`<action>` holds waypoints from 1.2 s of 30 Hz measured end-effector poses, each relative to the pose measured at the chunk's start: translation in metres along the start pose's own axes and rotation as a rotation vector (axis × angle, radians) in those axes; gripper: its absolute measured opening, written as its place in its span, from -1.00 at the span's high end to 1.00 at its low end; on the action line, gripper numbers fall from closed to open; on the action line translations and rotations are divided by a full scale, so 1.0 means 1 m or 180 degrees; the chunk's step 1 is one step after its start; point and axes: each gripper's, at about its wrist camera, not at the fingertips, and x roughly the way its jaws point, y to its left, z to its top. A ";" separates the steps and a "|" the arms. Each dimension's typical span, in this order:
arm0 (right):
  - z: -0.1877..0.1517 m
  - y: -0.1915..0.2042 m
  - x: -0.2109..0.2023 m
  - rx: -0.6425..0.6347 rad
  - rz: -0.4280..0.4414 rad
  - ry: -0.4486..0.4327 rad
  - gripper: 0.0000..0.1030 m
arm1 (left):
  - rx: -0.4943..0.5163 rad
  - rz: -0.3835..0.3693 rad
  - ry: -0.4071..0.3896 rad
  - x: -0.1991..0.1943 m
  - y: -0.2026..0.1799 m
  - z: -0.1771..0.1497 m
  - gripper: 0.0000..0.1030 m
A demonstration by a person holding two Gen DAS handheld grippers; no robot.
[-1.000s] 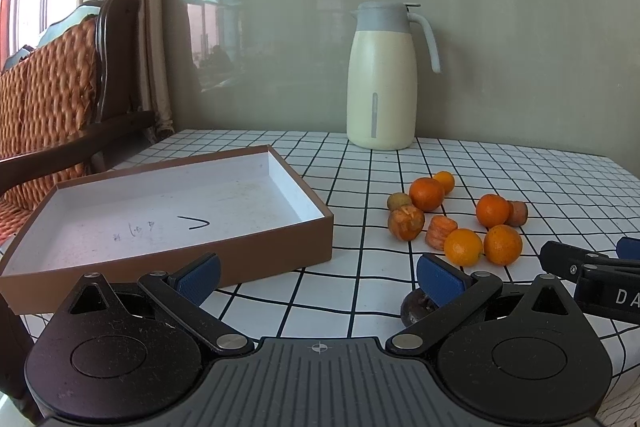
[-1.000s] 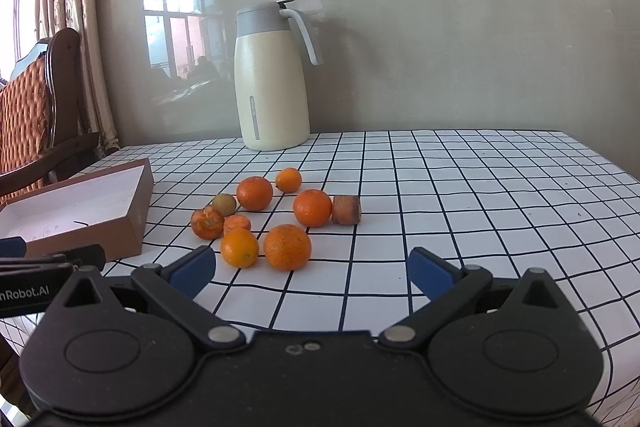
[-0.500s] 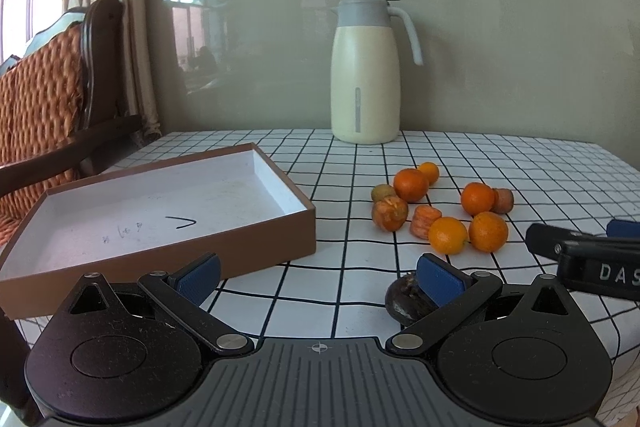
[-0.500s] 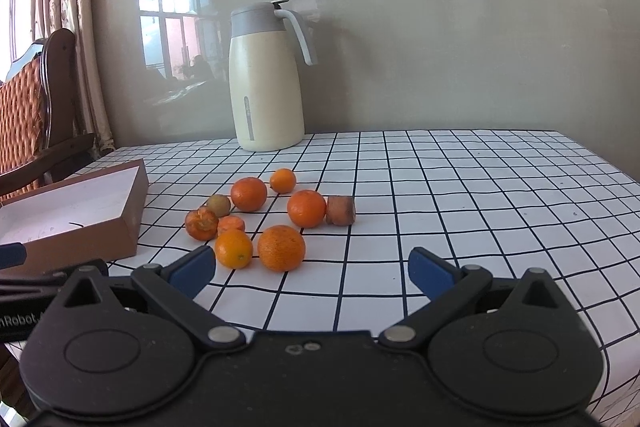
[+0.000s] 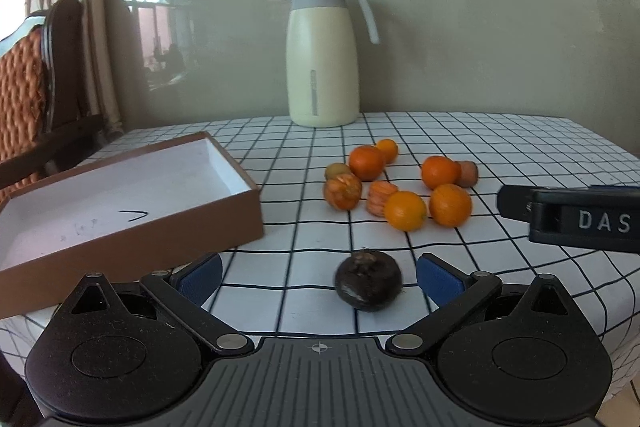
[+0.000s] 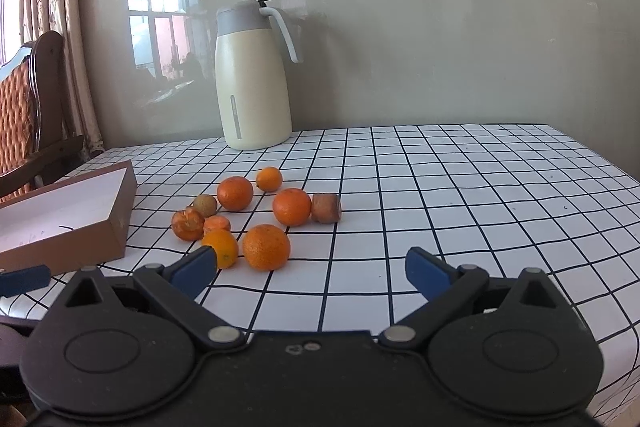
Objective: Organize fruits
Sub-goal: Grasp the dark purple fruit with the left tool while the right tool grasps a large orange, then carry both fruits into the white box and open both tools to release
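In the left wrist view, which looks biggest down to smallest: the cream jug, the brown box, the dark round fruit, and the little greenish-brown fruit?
1. Brown cardboard box, though nearness to the camera inflates it.
2. Cream thermos jug.
3. Dark round fruit, also near the camera.
4. Small greenish-brown fruit.

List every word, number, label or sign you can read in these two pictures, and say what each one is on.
"DAS": white letters on the right gripper, cut off by the picture's edge.
A black check-like stroke inside the box: a mark, not a word.
Faint pencil scribbles beside it: too blurred to read.
Nothing readable shows on the jug.
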 end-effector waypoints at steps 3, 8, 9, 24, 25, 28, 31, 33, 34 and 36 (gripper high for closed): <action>0.000 0.000 0.002 -0.0016 -0.0008 0.0022 -0.77 | 0.0024 -0.0116 0.0174 0.011 -0.005 -0.002 -0.38; 0.000 -0.001 0.007 0.0024 0.0017 0.0095 -0.65 | 0.0031 -0.0205 0.0184 0.018 -0.012 -0.006 0.01; 0.001 -0.001 0.008 0.0022 0.0029 0.0119 -0.56 | 0.0020 -0.0258 0.0214 0.020 -0.012 -0.006 0.17; 0.011 0.007 0.058 0.0108 0.0296 0.0376 0.10 | -0.0091 -0.0078 0.0204 0.035 -0.001 -0.005 0.18; 0.012 0.009 0.058 0.0118 0.0324 0.0356 0.10 | -0.0088 -0.0070 0.0201 0.036 -0.001 -0.005 0.18; 0.014 0.014 0.065 0.0048 0.0299 0.0359 0.10 | -0.0103 -0.0054 0.0200 0.038 -0.001 -0.004 0.18; 0.013 0.012 0.074 0.0112 0.0300 0.0417 0.15 | -0.0105 -0.0043 0.0198 0.039 -0.001 -0.003 0.18; 0.013 0.010 0.077 0.0171 0.0315 0.0419 0.18 | -0.0115 -0.0043 0.0199 0.040 -0.001 -0.003 0.18; 0.013 0.010 0.078 0.0185 0.0317 0.0419 0.18 | -0.0117 -0.0041 0.0198 0.040 -0.001 -0.003 0.18; 0.014 0.010 0.081 0.0215 0.0317 0.0420 0.19 | -0.0125 -0.0038 0.0195 0.040 -0.001 -0.003 0.18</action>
